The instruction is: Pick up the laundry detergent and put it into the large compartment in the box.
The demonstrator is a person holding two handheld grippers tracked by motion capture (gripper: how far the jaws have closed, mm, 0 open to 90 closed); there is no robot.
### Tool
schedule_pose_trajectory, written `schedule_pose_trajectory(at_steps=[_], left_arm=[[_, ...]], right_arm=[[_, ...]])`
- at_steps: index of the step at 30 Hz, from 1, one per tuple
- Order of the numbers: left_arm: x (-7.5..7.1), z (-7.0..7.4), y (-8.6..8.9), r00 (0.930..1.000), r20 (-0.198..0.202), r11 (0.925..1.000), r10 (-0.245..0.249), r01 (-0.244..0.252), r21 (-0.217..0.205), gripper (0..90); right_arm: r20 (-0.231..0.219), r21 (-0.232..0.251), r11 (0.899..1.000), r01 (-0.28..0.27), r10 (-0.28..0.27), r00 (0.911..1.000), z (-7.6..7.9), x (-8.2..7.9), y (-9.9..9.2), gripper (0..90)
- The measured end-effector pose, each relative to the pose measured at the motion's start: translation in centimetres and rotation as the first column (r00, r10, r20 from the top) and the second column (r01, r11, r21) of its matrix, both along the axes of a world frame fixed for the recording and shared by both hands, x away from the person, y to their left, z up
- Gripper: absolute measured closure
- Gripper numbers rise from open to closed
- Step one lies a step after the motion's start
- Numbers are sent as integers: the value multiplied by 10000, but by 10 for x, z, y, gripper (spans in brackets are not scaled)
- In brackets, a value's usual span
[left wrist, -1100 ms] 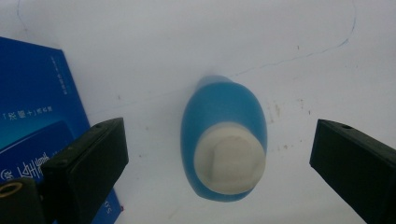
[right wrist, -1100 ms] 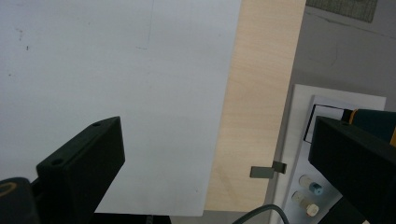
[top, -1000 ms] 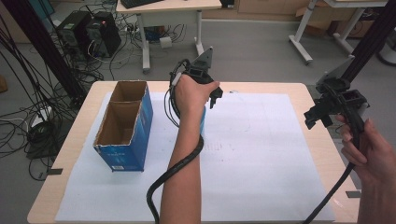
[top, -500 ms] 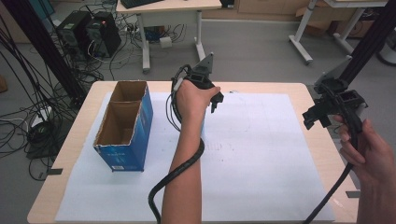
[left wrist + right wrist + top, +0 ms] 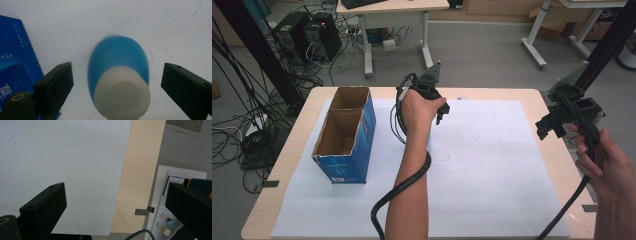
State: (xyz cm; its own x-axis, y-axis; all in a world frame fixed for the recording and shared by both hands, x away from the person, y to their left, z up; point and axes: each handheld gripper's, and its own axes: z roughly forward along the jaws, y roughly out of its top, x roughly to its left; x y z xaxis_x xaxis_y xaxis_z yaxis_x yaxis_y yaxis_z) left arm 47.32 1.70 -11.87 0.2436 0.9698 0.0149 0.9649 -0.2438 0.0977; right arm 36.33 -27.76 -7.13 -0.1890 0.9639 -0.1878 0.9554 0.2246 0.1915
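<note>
A blue bottle with a white cap stands on the white sheet, seen cap first in the left gripper view. My left gripper straddles it with a gap on each side. Its jaws have just been closing and the pads do not touch the bottle. In the high view the left gripper points down near the table's far middle, and the hand hides the bottle. My right gripper hangs over the table's right edge. Its jaws are open with nothing between them.
A blue cardboard box with two open compartments stands at the left of the table; its side is close to the left jaw. A white paper sheet covers most of the wooden table. Cables trail from both grippers.
The left hand has shifted only slightly over the sheet. The right hand and gripper have kept still. The box has not moved.
</note>
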Motion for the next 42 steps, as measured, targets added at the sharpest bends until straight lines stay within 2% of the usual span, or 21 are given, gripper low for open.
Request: schedule_pose_trajectory(at_steps=[13,20,27,33,42], left_arm=[[2,-8,-2,9999,-65,9998,86,-85,179,169],[2,-12,-7,9999,8,9988,100,-100,477,200],[2,-16,-6,10000,-30,9992,67,-65,407,287],[2,-16,-3,10000,-21,9998,-64,64,180,350],[-2,-16,-2,9999,121,9999,-23,22,99,377]], right_arm=[[-30,71,9996,270,-269,9996,-1,3,-5,32],[-51,77,9995,293,-293,9996,-1,4,-5,32],[-37,64,9992,386,-386,9992,-2,5,-7,32],[-36,115,9991,414,-414,9991,-2,5,-7,32],[-39,129,9991,416,-415,9991,-3,5,-8,32]])
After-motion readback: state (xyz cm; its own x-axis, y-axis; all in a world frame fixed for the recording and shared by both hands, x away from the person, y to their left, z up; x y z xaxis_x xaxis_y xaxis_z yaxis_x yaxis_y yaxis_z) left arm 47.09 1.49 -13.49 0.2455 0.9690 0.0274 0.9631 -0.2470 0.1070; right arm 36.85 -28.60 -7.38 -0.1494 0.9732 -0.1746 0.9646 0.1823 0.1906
